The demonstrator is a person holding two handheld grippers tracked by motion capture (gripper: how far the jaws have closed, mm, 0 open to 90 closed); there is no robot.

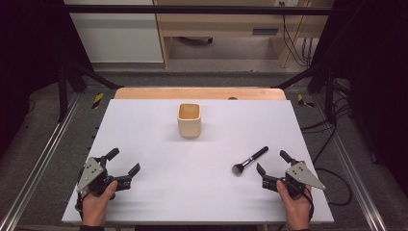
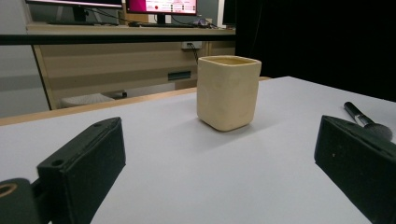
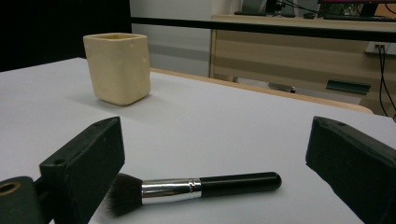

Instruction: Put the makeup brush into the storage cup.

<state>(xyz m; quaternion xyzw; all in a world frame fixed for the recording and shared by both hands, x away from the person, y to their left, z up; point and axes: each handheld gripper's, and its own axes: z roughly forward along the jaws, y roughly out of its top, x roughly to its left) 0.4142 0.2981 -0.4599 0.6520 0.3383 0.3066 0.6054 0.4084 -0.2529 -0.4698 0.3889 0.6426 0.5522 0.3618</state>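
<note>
A cream square cup (image 1: 189, 120) stands upright on the white table top (image 1: 154, 144), toward the back middle; it also appears in the left gripper view (image 2: 228, 92) and the right gripper view (image 3: 118, 67). A black makeup brush (image 1: 249, 160) with a silver ferrule lies flat at the right, bristles toward the person. My right gripper (image 1: 273, 162) rests just right of it, open, the brush (image 3: 194, 186) lying a little ahead of its jaws. My left gripper (image 1: 123, 161) sits at the near left, open and empty, aimed at the cup, with the brush (image 2: 366, 120) off to its right.
A wooden strip (image 1: 199, 93) borders the table's far edge. Black frame struts (image 1: 72, 72) rise at both back corners. Cables (image 1: 337, 178) trail on the floor to the right. Desks with monitors (image 2: 161, 7) stand beyond the table.
</note>
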